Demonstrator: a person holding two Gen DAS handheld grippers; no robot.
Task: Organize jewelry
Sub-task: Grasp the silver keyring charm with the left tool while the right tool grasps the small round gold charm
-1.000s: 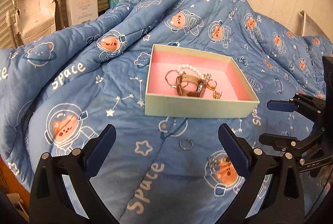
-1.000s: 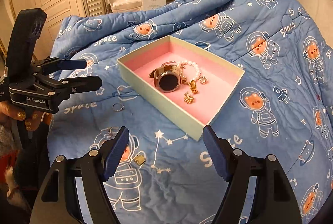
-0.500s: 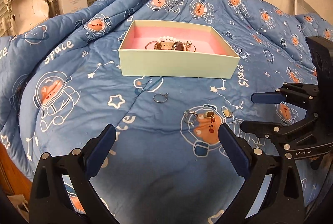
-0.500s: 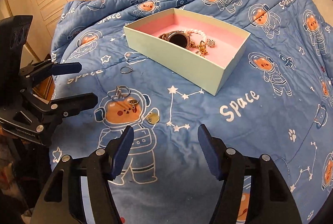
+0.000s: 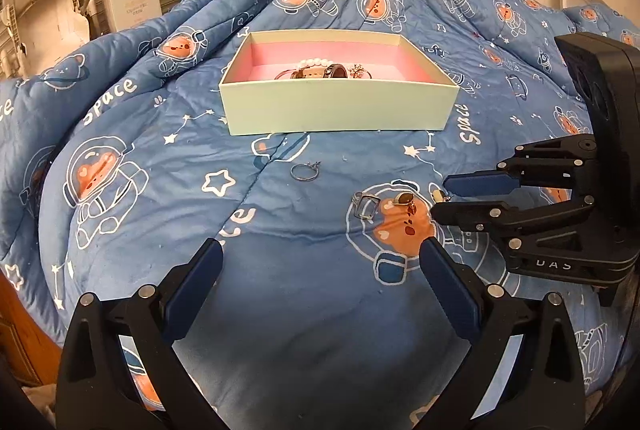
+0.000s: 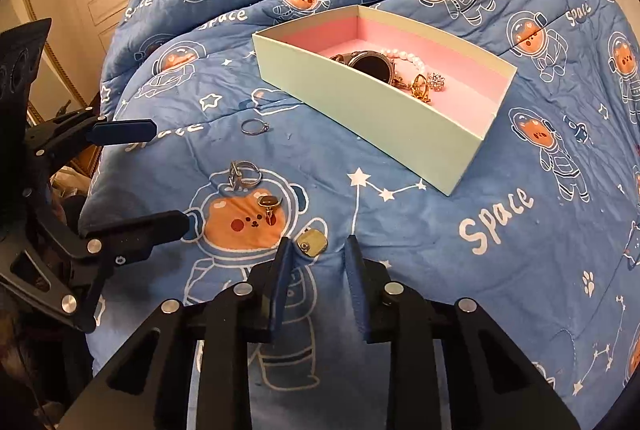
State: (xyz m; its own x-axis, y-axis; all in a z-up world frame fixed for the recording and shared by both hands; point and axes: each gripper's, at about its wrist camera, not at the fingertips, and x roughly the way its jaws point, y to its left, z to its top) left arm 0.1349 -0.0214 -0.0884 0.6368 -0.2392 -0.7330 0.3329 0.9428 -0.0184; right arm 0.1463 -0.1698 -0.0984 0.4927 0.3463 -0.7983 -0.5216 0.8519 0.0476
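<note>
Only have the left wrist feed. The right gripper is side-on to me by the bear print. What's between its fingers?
Observer: A flat square gold piece lies on the quilt between the fingers of the right gripper. The jaws have just been closing. The piece sits against one finger and a gap shows at the other, so it's not clamped yet.
Operator: Anything in the box that the near wall hides from me?
Observer: Yes. Gold earrings and a sparkly stud lie on the pink lining beside the watch.
</note>
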